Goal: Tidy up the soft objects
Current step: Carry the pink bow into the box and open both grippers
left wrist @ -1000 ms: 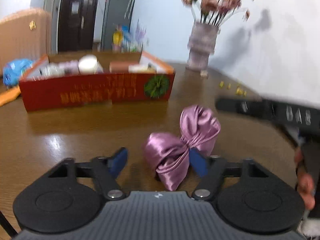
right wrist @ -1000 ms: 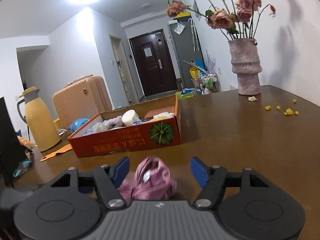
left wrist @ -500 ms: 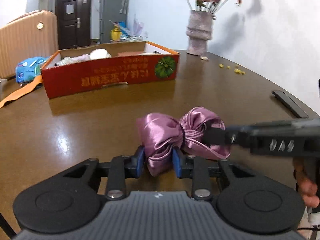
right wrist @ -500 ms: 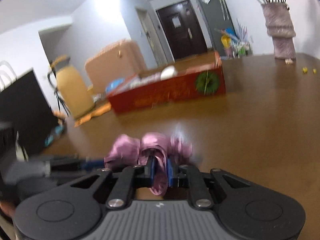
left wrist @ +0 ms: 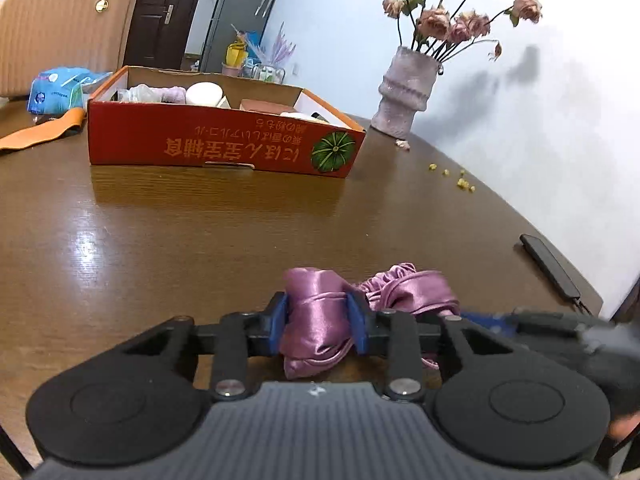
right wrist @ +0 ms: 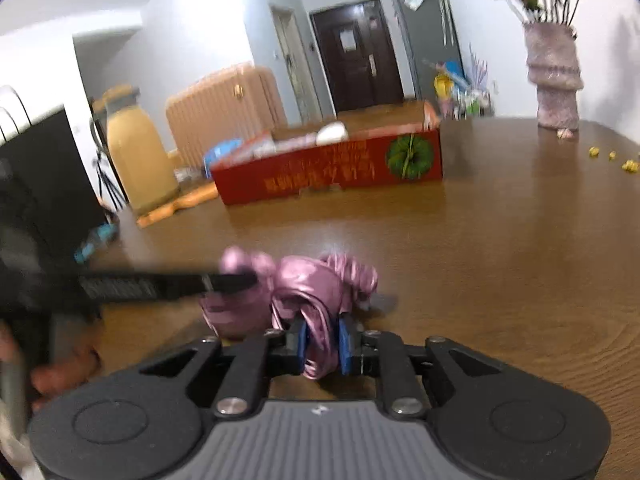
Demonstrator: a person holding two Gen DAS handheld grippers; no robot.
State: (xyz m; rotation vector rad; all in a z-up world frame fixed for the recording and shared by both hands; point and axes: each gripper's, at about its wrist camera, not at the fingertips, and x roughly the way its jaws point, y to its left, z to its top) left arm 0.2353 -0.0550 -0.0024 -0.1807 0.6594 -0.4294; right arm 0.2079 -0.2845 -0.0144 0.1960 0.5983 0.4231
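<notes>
Purple satin cloth [left wrist: 316, 320] lies bunched on the table [left wrist: 200, 240], well short of the red box [left wrist: 224, 148], on the near side of it. Both tongs are on it at once. Left tongs [left wrist: 318, 326] pinch one satin lobe, pads pressed into the fabric both sides. Right tongs [right wrist: 322, 346] are nearly pressed together on a thin twisted fold at the other end; their jaws closed hard within the last sec, then eased out a bit, cloth between them throughout.

Risks, judging from here:
- Satin is slick & the right grip holds only a narrow fold, so it could slide out if the two hands pull apart or lift unevenly.
- The cloth looks knotted or twisted in the middle; pulling the ends prob tightens it rather than spreading it.
- The two tools sit very close, w/ the left arm crossing the right wrist view just beside the cloth. A knock btwn them is likely if either swings inward.
- Right wrist view is blurred, so exact contact there is less sure.

Room & edges: open bare table btwn cloth and red box, nothing in the path. Box is open-topped, already part filled, front wall upright, so the cloth must clear that wall. Right of the box: vase [left wrist: 404, 92] and small yellow crumbs [left wrist: 460, 180], well apart from the cloth. A dark flat device [left wrist: 550, 268] lies near the table's right edge, closer to the cloth than to the box; a wide swing that way could knock it off.
</notes>
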